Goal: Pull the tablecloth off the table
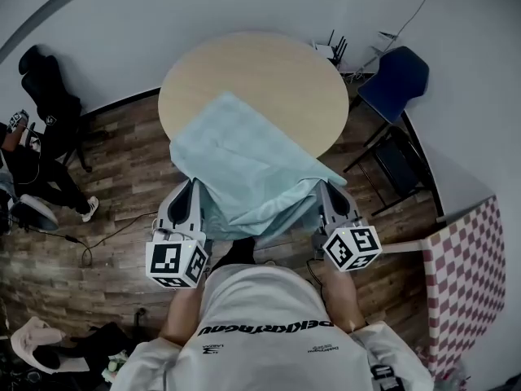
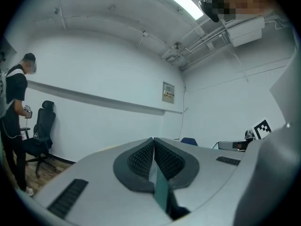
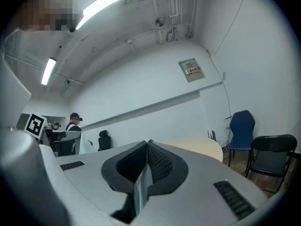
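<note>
Between left tongs (image 1: 194, 186) and right tongs (image 1: 324, 188), tablecloth (image 1: 244, 161) hangs.

A round, pale wooden bench (image 1: 259, 68) is standing on a dark plank floor (image 1: 114, 169). A light blue-green tablecloth (image 1: 244, 165) is lying rumpled over the bench's near part. One corner is pointing toward the bench's middle, and its near part is running off the bench's near edge. The bench's far part is showing wood.

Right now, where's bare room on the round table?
The round beige wooden tabletop is bare across its far half, between far rim and pale blue tablecloth. Near side is crowded: cloth bunched, clamped by left gripper and right gripper.
</note>
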The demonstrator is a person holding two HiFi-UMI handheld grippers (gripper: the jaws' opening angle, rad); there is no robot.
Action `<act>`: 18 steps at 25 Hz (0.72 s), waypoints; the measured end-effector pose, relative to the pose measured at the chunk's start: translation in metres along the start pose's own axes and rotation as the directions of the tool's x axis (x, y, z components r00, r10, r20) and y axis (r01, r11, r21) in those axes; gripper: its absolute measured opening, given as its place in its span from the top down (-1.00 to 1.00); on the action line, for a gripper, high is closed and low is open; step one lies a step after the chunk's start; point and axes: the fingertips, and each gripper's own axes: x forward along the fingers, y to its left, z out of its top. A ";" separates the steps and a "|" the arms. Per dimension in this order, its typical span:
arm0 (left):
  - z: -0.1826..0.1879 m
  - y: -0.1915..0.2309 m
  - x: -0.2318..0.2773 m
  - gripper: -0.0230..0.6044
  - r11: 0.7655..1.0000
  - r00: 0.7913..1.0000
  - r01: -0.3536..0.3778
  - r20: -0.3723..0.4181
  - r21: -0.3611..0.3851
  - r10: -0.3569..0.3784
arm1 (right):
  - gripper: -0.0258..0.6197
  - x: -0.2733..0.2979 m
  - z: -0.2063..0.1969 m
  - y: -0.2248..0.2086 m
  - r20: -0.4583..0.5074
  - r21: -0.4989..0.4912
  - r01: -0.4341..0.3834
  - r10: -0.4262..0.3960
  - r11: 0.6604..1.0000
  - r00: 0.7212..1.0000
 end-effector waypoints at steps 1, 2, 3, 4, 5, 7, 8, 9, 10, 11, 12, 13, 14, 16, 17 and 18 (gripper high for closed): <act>0.007 -0.003 -0.004 0.88 1.000 1.000 0.002 0.015 0.002 -0.002 | 0.82 -0.005 0.007 0.002 0.008 -0.004 -0.002 0.002 1.000 1.000; 0.014 -0.005 -0.009 0.88 1.000 1.000 0.001 0.030 0.004 -0.002 | 0.82 -0.009 0.013 0.004 0.016 -0.008 -0.004 0.004 1.000 1.000; 0.021 -0.007 -0.013 0.88 1.000 0.999 -0.001 0.043 0.004 0.001 | 0.82 -0.014 0.019 0.006 0.023 -0.012 -0.006 0.006 1.000 1.000; 0.027 -0.010 -0.018 0.88 1.000 0.998 -0.005 0.056 0.001 0.005 | 0.82 -0.018 0.025 0.008 0.030 -0.018 -0.008 0.009 1.000 1.000; 0.034 -0.012 -0.021 0.88 1.000 0.998 -0.007 0.068 0.000 0.007 | 0.82 -0.023 0.031 0.010 0.036 -0.025 -0.012 0.013 1.000 0.999; 0.046 -0.018 -0.028 0.88 1.000 0.996 -0.007 0.093 0.002 0.006 | 0.82 -0.030 0.043 0.012 0.050 -0.038 -0.022 0.024 0.999 0.998; 0.052 -0.020 -0.031 0.88 1.000 0.995 -0.006 0.104 0.005 0.006 | 0.82 -0.033 0.049 0.014 0.058 -0.040 -0.028 0.031 0.999 0.998; 0.057 -0.023 -0.034 0.88 1.000 0.993 -0.006 0.116 0.009 0.005 | 0.82 -0.037 0.055 0.015 0.069 -0.042 -0.034 0.037 0.999 0.997; 0.063 -0.026 -0.037 0.88 1.000 0.992 -0.007 0.128 0.012 0.005 | 0.82 -0.041 0.062 0.016 0.081 -0.044 -0.041 0.045 0.998 0.996; 0.070 -0.029 -0.040 0.88 1.000 0.990 -0.008 0.142 0.016 0.006 | 0.82 -0.045 0.069 0.017 0.096 -0.047 -0.047 0.052 0.998 0.994; 0.076 -0.031 -0.043 0.88 1.000 0.988 -0.011 0.156 0.020 0.007 | 0.82 -0.048 0.076 0.019 0.111 -0.050 -0.053 0.058 0.997 0.992; 0.083 -0.032 -0.046 0.88 1.000 0.985 -0.015 0.170 0.023 0.010 | 0.82 -0.051 0.083 0.021 0.127 -0.055 -0.059 0.065 0.997 0.990; 0.090 -0.033 -0.049 0.88 0.999 0.983 -0.020 0.185 0.027 0.015 | 0.82 -0.054 0.090 0.024 0.142 -0.062 -0.064 0.072 0.996 0.987; 0.103 -0.033 -0.057 0.88 0.999 0.976 -0.030 0.216 0.034 0.022 | 0.82 -0.059 0.103 0.031 0.175 -0.077 -0.073 0.086 0.994 0.981; 0.111 -0.034 -0.062 0.88 0.999 0.972 -0.034 0.232 0.037 0.025 | 0.82 -0.062 0.110 0.035 0.191 -0.081 -0.078 0.092 0.994 0.977; 0.118 -0.034 -0.066 0.88 0.998 0.969 -0.037 0.247 0.040 0.026 | 0.82 -0.065 0.117 0.038 0.208 -0.083 -0.083 0.099 0.993 0.973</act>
